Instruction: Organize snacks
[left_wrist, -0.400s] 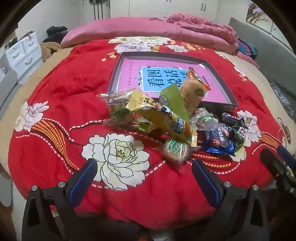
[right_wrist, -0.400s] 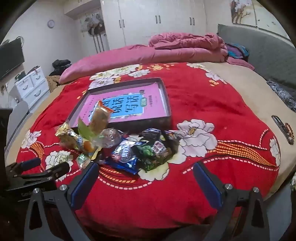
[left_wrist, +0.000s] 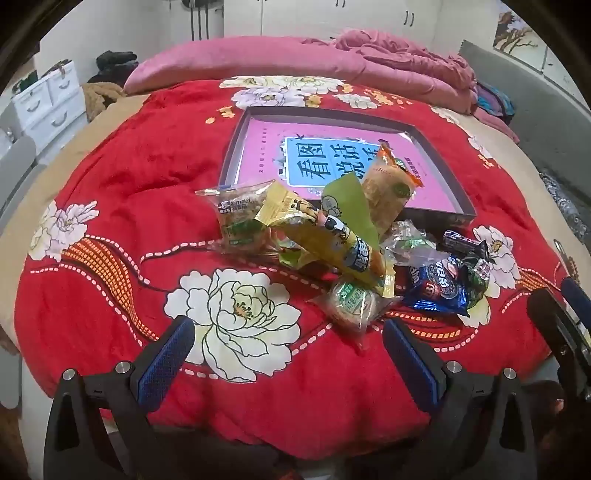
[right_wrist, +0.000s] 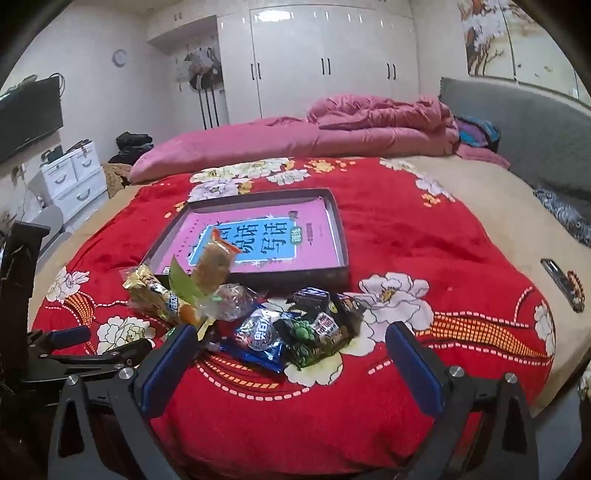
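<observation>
Red floral blanket (left_wrist: 155, 192) on bed: soft, uneven. Snack pile (left_wrist: 332, 251) near bed's front edge, just before tray (left_wrist: 461, 192). Left gripper (left_wrist: 288, 354) & right gripper (right_wrist: 291, 362): jaws spread, empty. Risk: slick overlapping wrappers slip; tangled pkts drag neighbours off edge.

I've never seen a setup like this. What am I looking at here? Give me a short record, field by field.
Setting: bed with a red floral blanket
Snacks: a loose pile of wrapped packets, among them a blue packet, a dark green packet and a long yellow packet
Container: shallow box lined in pink, behind the pile; a tan packet leans over its near edge
Left gripper: open, holding nothing
Right gripper: open, holding nothing
Progress: sorting not visibly started
</observation>
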